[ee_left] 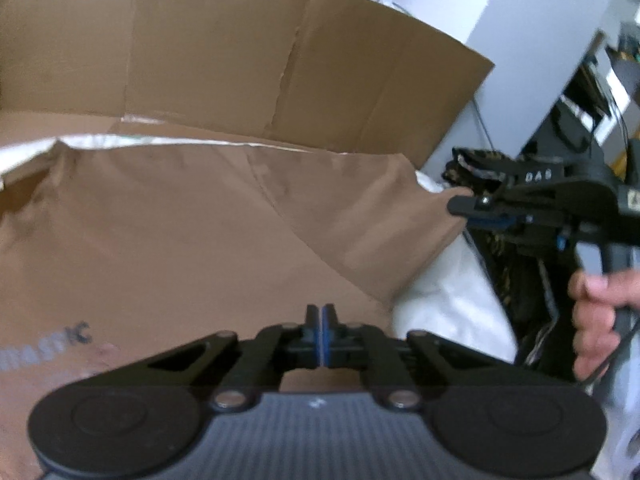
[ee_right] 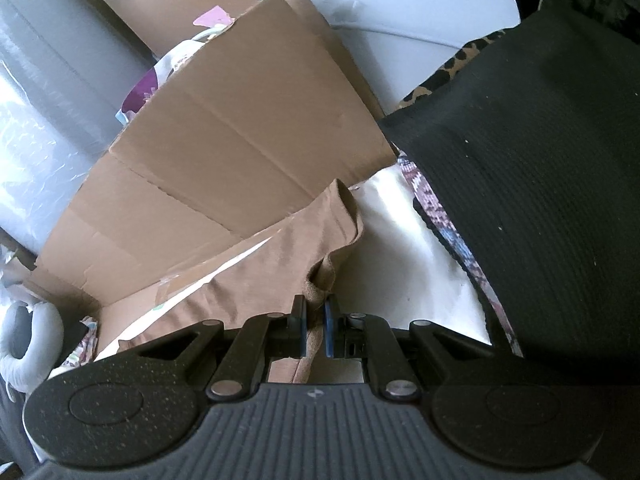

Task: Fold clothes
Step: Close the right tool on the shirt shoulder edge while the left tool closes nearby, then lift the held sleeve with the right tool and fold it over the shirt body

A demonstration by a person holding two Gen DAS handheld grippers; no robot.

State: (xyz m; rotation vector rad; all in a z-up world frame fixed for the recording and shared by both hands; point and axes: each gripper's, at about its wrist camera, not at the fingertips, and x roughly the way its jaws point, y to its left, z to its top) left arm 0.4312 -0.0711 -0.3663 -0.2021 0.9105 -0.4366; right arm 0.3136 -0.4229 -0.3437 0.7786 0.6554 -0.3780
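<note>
A brown garment [ee_left: 200, 240] lies spread over a white sheet [ee_left: 448, 304], with grey lettering near its left edge. In the left wrist view my left gripper [ee_left: 322, 332] hovers over the garment's near part with its pads pressed together, and I see no cloth between them. At the right, my right gripper [ee_left: 456, 206], held by a hand [ee_left: 596, 312], pinches the garment's far right corner. In the right wrist view my right gripper [ee_right: 316, 320] is shut on a bunched fold of the brown garment [ee_right: 260, 272], which hangs lifted off the white sheet [ee_right: 392, 240].
Flattened cardboard [ee_left: 240, 60] stands behind the garment, and the cardboard [ee_right: 240, 140] also fills the right wrist view's middle. A black ribbed cloth [ee_right: 520, 200] lies over patterned cloth [ee_right: 436, 216] and leopard print fabric [ee_right: 460, 64] on the right. A dark patterned pile [ee_left: 508, 272] sits beside the sheet.
</note>
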